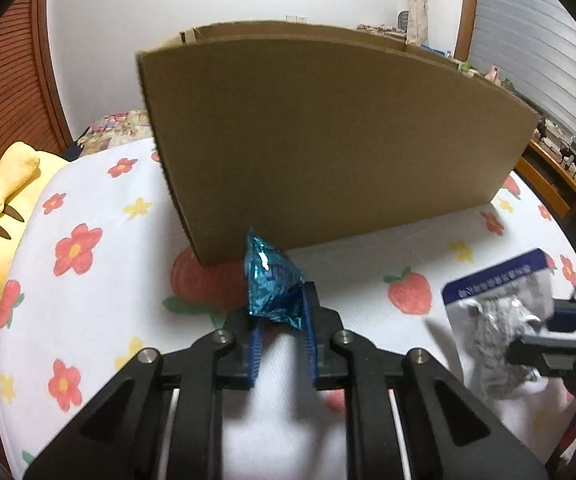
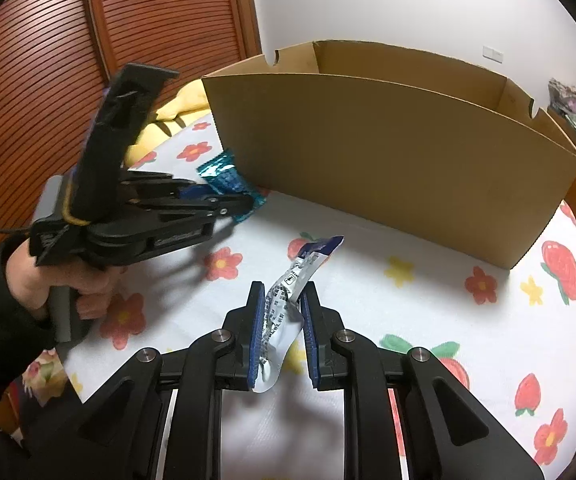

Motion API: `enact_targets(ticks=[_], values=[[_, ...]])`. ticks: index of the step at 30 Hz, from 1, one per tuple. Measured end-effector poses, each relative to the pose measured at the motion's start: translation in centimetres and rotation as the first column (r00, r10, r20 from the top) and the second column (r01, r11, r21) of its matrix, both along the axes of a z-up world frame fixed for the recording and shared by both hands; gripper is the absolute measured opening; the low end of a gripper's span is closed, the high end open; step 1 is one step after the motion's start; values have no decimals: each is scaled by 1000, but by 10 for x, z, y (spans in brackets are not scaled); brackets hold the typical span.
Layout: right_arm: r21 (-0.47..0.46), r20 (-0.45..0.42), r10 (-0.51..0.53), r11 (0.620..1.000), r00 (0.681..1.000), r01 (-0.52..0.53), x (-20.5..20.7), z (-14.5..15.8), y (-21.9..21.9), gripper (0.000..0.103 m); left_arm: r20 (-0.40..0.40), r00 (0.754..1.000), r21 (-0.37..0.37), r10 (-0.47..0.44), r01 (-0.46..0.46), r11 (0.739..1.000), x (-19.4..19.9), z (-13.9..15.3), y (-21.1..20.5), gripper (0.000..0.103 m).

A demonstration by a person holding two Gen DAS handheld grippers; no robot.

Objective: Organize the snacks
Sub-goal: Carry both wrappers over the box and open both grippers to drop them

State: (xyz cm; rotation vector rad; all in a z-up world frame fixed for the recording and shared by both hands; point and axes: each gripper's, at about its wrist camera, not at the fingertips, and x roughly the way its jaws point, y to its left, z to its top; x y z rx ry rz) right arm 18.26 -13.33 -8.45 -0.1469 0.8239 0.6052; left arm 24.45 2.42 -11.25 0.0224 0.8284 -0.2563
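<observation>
Floral sheet (image 2: 427, 312); box (image 2: 387, 152) interior hidden; left gripper (image 1: 282, 312) clamps blue packet (image 1: 272, 280), right gripper (image 2: 284, 312) white.

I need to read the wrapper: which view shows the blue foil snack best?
Left wrist view: the blue foil snack sits centred, close and unobstructed in the left gripper. The right wrist view shows it small, partly hidden behind that gripper.

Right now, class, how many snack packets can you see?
2. The blue foil packet is in the left gripper; the white packet is in the right gripper. The cardboard box may hide more.
</observation>
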Motion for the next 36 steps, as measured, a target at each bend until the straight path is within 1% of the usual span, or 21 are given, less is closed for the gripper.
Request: enact_targets(ticks=[5,9,15,24,36], values=[[0,3,-5,1000,1000,5,0,-1,0,16,34,999,6,-23,23,1000,-20,9,-2,14],[-2,8,-9,1000,1000,9,-1,-1,1,15,48,998,-12,-42,43,999,-32,16,-1,14],[-13,21,-9,1000,1000,9,-4,4,1,15,75,995,-14,-65,66,998,-46,29,-2,14],[-2,67,-20,1000,998,20,-8,26,-6,15,139,987,-18,-86,89,996,-60,57,-10,14],[31,147,-51,998,988,47,-7,69,-27,15,210,972,-28,-101,109,994,-63,98,-21,15]])
